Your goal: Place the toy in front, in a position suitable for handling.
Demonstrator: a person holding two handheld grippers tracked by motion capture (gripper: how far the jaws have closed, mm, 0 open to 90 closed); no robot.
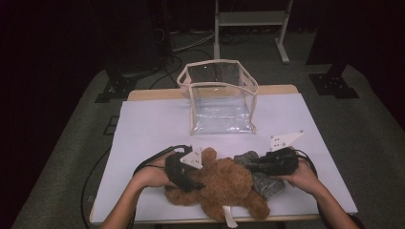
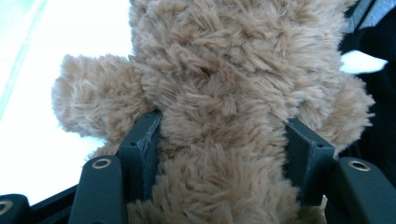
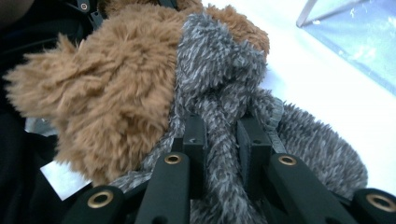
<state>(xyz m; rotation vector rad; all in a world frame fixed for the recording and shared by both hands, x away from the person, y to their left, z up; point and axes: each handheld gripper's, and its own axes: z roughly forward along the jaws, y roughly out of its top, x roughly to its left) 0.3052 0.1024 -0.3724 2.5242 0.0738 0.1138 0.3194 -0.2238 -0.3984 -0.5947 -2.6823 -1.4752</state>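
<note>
A brown plush teddy bear [image 1: 224,183] lies at the near middle of the white table [image 1: 143,129], with a grey fuzzy garment [image 1: 260,183] at its right side. My left gripper [image 1: 184,174] is shut on the bear; in the left gripper view its jaws squeeze the bear's body [image 2: 219,116] from both sides. My right gripper [image 1: 267,164] is shut on the grey garment; in the right gripper view a fold of grey fur [image 3: 222,154] is pinched between the pads, beside the brown bear [image 3: 107,98].
A clear plastic bag with cream trim [image 1: 219,98] stands open at the far middle of the table. A white tag [image 1: 230,220] hangs from the bear at the near edge. A metal stand [image 1: 250,24] stands on the floor behind the table.
</note>
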